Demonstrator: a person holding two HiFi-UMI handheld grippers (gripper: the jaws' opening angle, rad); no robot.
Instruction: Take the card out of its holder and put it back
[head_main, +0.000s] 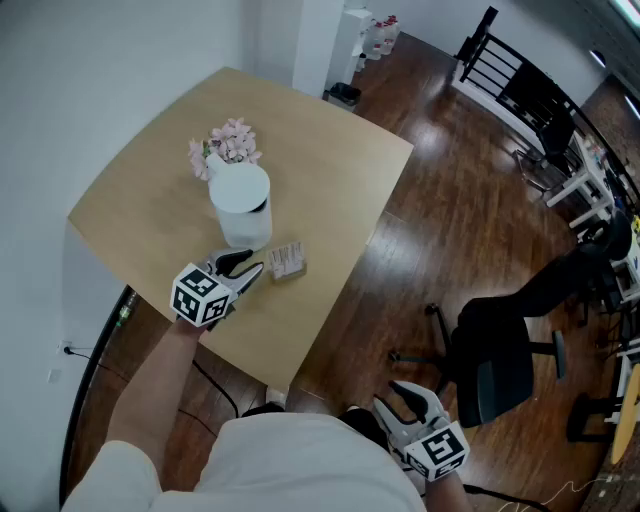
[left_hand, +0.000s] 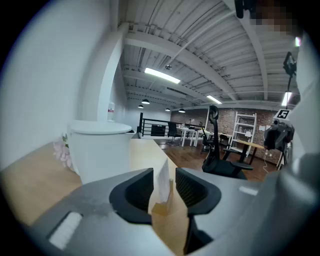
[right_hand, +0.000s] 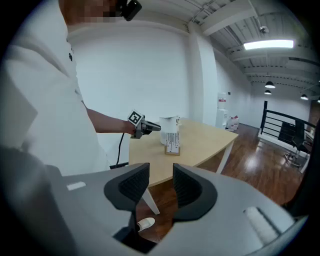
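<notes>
A white printed card (head_main: 286, 258) stands upright in a small wooden holder (head_main: 289, 271) near the front right edge of the light wooden table (head_main: 330, 170). My left gripper (head_main: 247, 266) is open, low over the table just left of the card. In the left gripper view the card (left_hand: 163, 181) appears edge-on in the gap between the pads (left_hand: 141, 188), untouched, with its holder (left_hand: 161, 209) below. My right gripper (head_main: 414, 398) is open and empty, off the table near the person's body. In its own view it (right_hand: 161, 186) looks at the card (right_hand: 172, 141) from afar.
A white vase (head_main: 241, 204) with pink flowers (head_main: 226, 145) stands just behind the card and fills the left of the left gripper view (left_hand: 100, 150). A black office chair (head_main: 497, 362) sits on the wooden floor to the right. A white wall borders the table's left.
</notes>
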